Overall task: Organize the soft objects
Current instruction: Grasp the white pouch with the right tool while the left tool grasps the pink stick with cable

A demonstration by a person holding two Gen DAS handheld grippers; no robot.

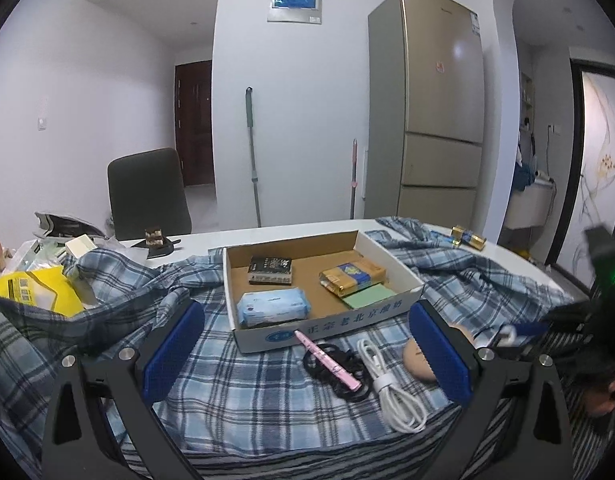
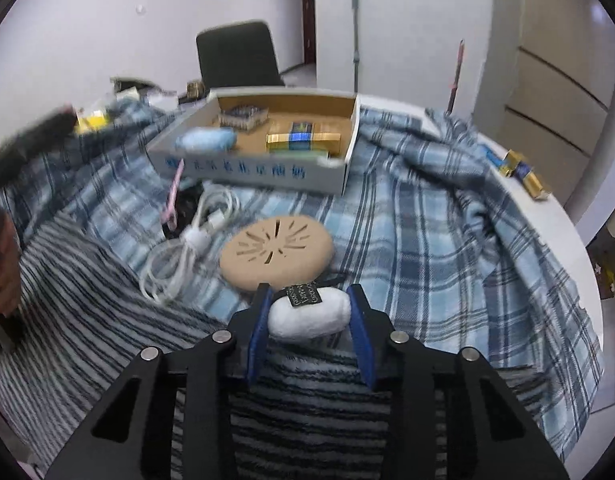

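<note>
Right wrist view: at the bottom centre our right gripper (image 2: 310,314) is clamped on a white pouch (image 2: 309,319), its blue fingers (image 2: 258,334) pressing both ends. Just above it the tan disc (image 2: 276,251) lies on the plaid cloth (image 2: 407,240), with the white cable (image 2: 187,248) to its left. Higher, at upper centre, sits the cardboard box (image 2: 259,168), already holding a blue tissue pack (image 2: 205,140). We judge the pouch belongs there, so we should lift clear of the disc, keep the squeeze gentle and release low over bare cardboard. In the left wrist view our left gripper (image 1: 307,350) hangs wide apart, holding nothing, before the box.
</note>
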